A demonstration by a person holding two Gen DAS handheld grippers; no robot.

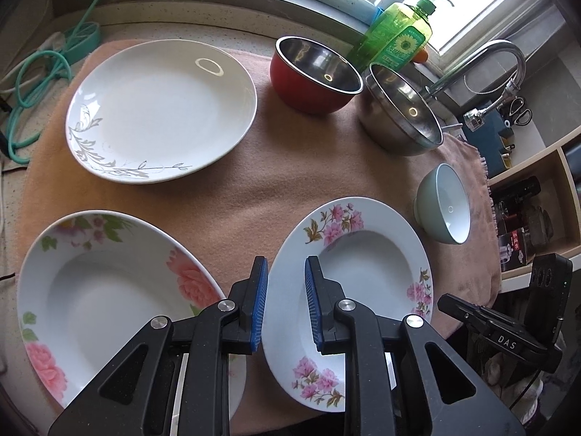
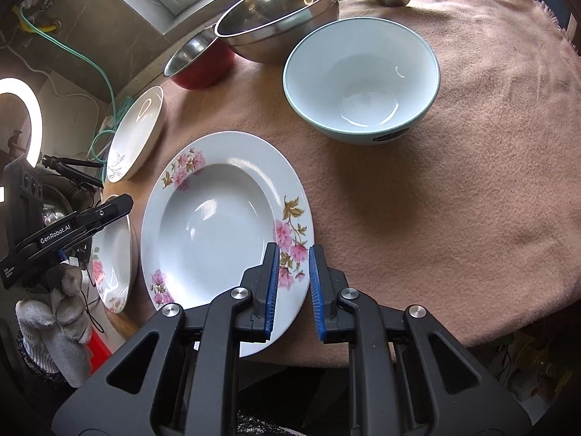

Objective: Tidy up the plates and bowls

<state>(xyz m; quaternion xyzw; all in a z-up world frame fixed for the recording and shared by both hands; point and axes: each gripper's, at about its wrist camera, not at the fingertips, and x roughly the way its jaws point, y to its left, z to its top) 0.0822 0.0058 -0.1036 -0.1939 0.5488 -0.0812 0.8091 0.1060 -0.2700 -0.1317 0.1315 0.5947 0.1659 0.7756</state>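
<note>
Counter under a pink cloth [image 1: 254, 196] carries three plates and four bowls. Largest: silver-leaf plate [image 1: 159, 109], far left. Peony plate [image 1: 109, 301], near left; pink-flower plate [image 1: 363, 290], near centre. Steel bowl [image 1: 399, 112], red bowl [image 1: 312, 76], pale bowl [image 1: 445, 203] along the right. Left tongs [image 1: 286, 265]: narrow gap, empty, above the pink-flower plate's left rim. Right tongs [image 2: 294, 252]: narrow gap, empty, above its right rim.

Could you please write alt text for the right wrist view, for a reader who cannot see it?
A right claw, slightly open and empty, hovers over the rim of a pink-flowered deep plate on a peach cloth. A pale blue bowl sits beyond.
</note>
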